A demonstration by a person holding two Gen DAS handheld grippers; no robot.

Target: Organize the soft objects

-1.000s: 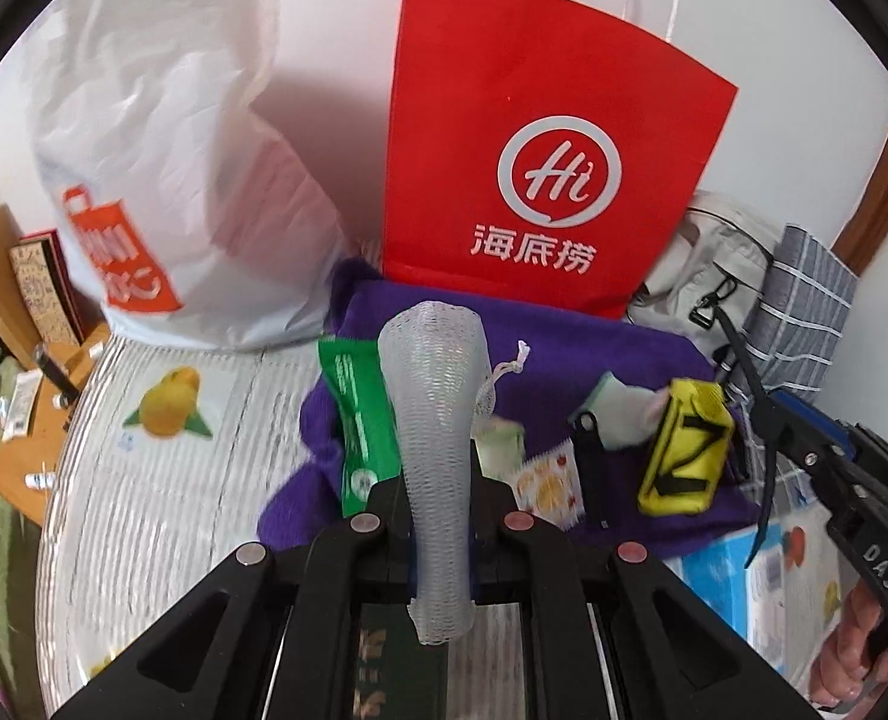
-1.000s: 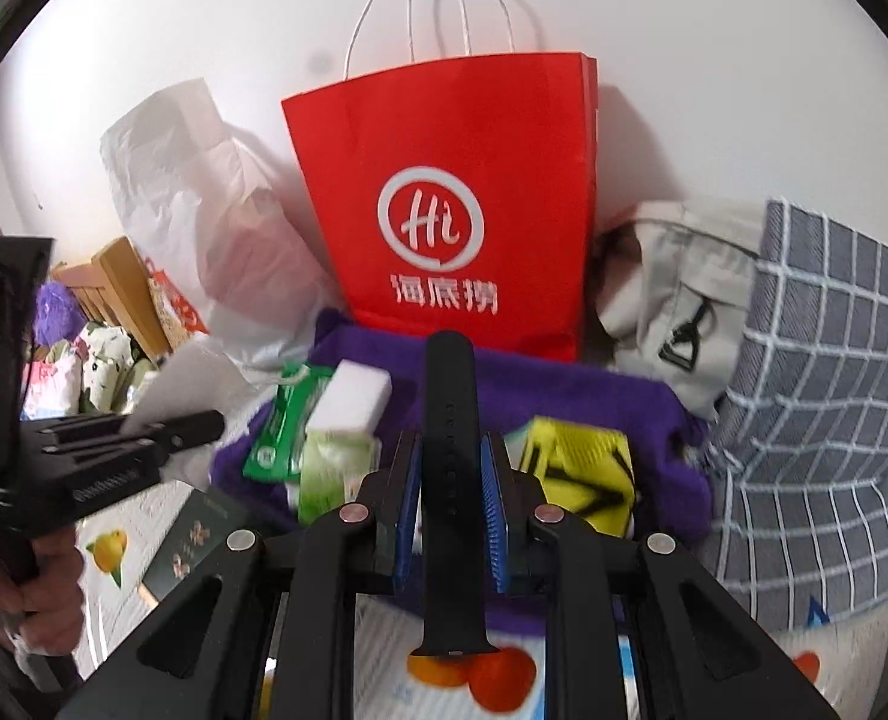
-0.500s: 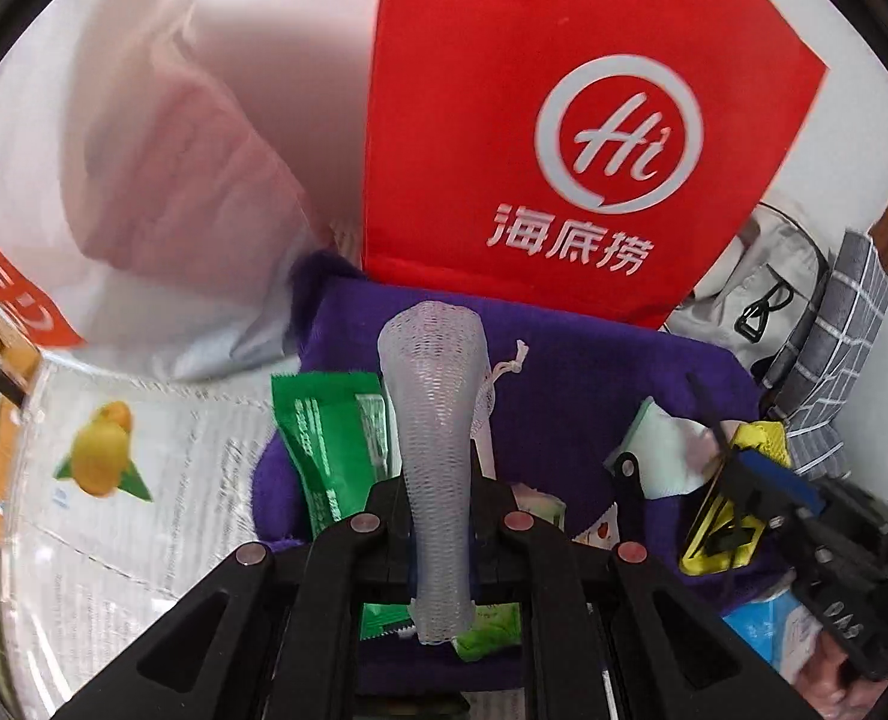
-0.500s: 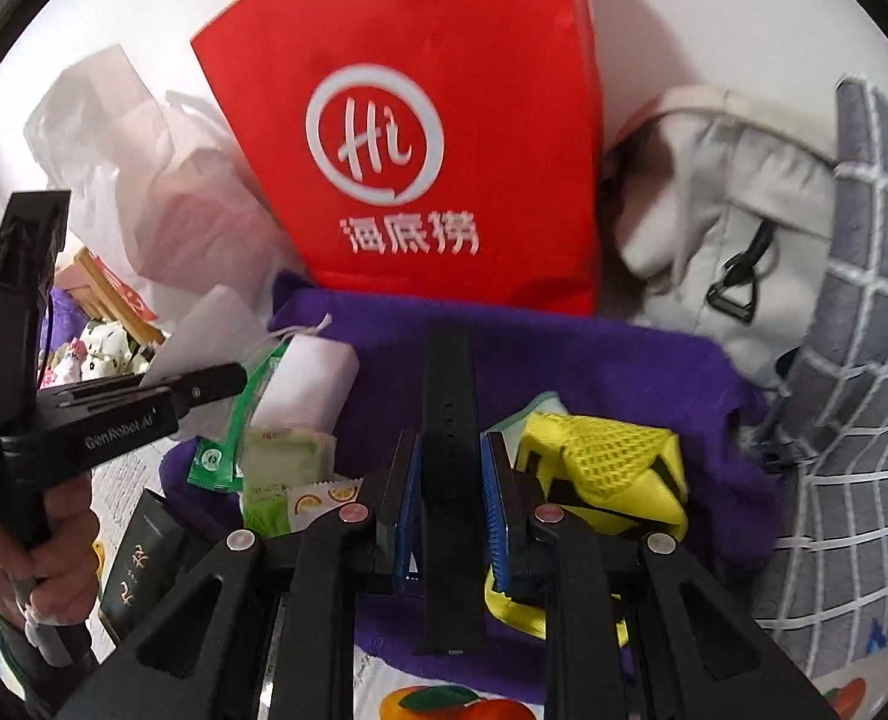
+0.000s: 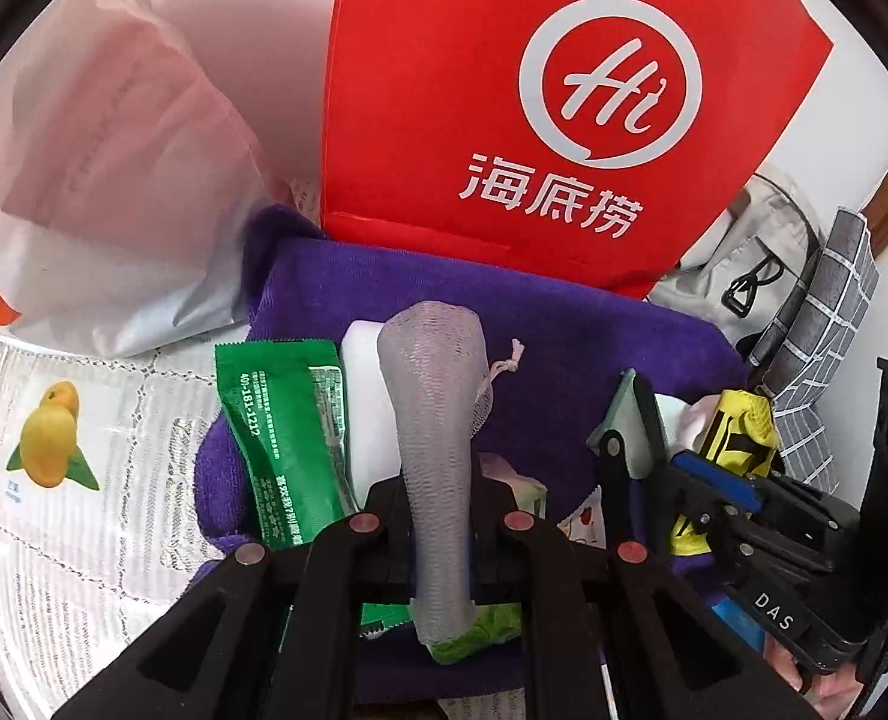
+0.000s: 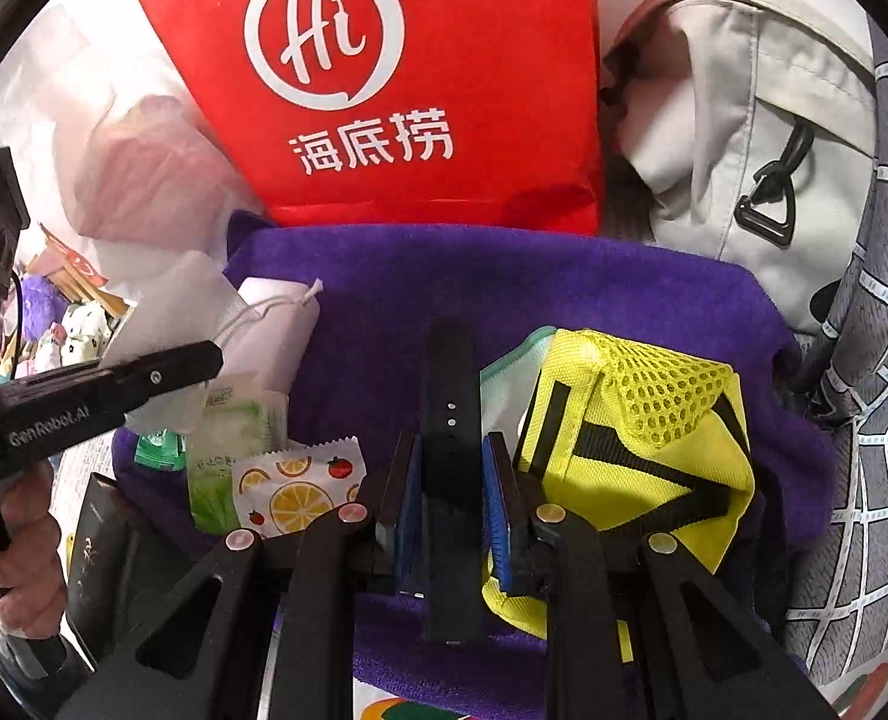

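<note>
My left gripper [image 5: 438, 498] pinches a pale grey mesh pouch [image 5: 435, 360] that sticks up between its jaws; the jaws are just starting to open, with the pouch still squeezed thin there. It hangs low over a purple towel [image 5: 564, 324]. My right gripper [image 6: 451, 450] is shut on a black watch strap [image 6: 450, 372], held just above the same towel [image 6: 504, 282]. On the towel lie a yellow mesh bag [image 6: 636, 438], a green packet [image 5: 282, 420], a white drawstring pouch [image 6: 270, 330] and small sachets [image 6: 294, 492].
A red paper bag [image 5: 564, 120] stands right behind the towel. A white plastic bag [image 5: 114, 150] sits to its left, a beige backpack [image 6: 744, 120] and a grey checked cloth [image 6: 882, 360] to its right. A fruit-print table cover [image 5: 84, 480] lies on the left.
Both grippers have come down and forward toward the purple towel, so the red bag now fills the top of both views. Each has kept its item.
</note>
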